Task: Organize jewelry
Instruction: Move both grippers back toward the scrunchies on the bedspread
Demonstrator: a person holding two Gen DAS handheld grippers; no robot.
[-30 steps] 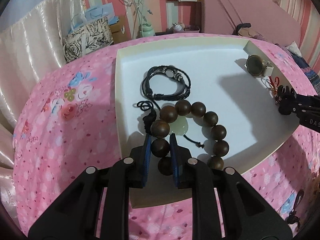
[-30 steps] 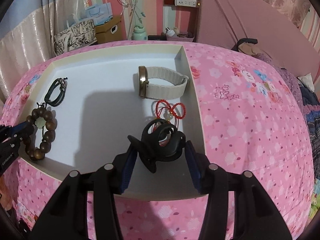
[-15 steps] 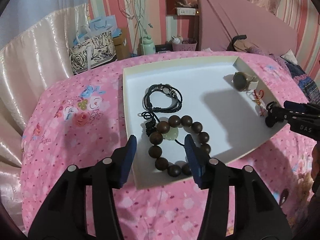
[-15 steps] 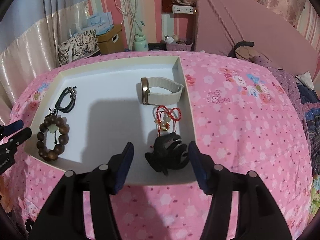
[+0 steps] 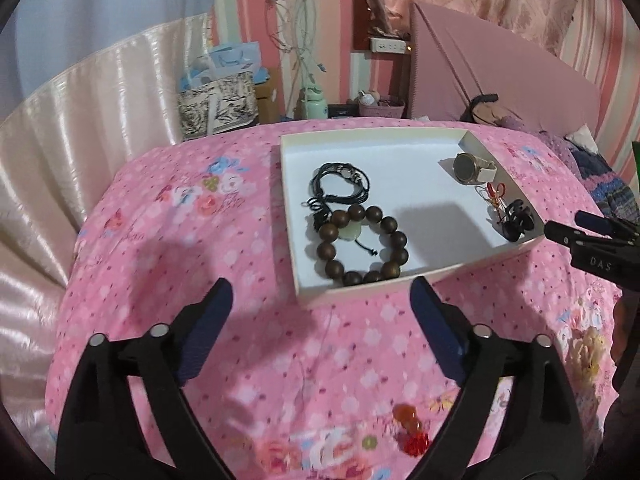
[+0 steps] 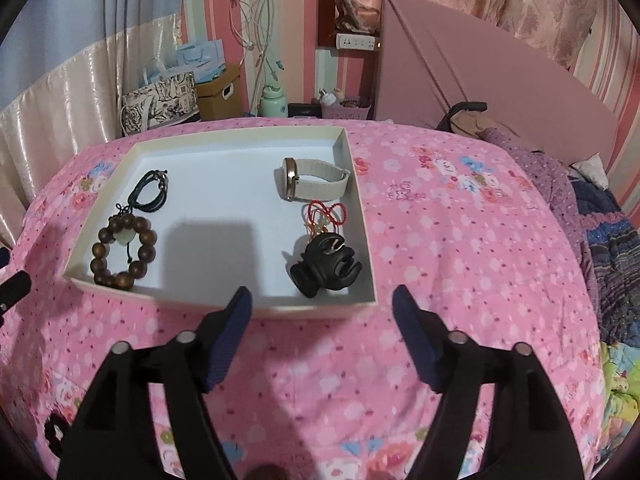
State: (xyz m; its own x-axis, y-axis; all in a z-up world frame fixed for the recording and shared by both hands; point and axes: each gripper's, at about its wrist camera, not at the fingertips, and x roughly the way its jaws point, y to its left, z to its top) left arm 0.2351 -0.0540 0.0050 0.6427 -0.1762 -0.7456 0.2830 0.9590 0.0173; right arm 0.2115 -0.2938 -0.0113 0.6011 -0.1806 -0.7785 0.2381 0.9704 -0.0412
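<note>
Since a second ago both tongs have let go and drawn back off the tray: the left had its pads pinched on a bead of the bracelet, the right framed the hair clip, and now both hang over the bedspread with nothing in them.

Left wrist view: the left tongs [image 5: 320, 312] gape wide and empty above the pink bedspread [image 5: 180, 240]. The tray [image 5: 286, 184] lies at twelve o'clock, just beyond the tips. Inside it, the bead bracelet [image 5: 360, 246] sits at the near edge with the black cord bracelet [image 5: 340, 184] touching it on the far side. The watch [image 5: 474, 168] stands at two o'clock near the far corner; the red string [image 5: 494, 194] and hair clip [image 5: 518, 222] follow toward the right rim. The right tongs [image 5: 560, 228] enter at three o'clock. A red-orange bead trinket [image 5: 410, 432] lies loose on the bedspread at five o'clock, close under the tongs.

Right wrist view: the right tongs [image 6: 322, 308] are likewise spread wide and hold nothing. The hair clip [image 6: 324, 266] lies at twelve o'clock just inside the near rim, with the red string [image 6: 326, 216] and watch [image 6: 312, 182] behind it. The bead bracelet [image 6: 122, 252] lies at ten o'clock.

The loose trinket looks light, small and likely to roll on soft fabric; I would pinch it across its beads, gently.
</note>
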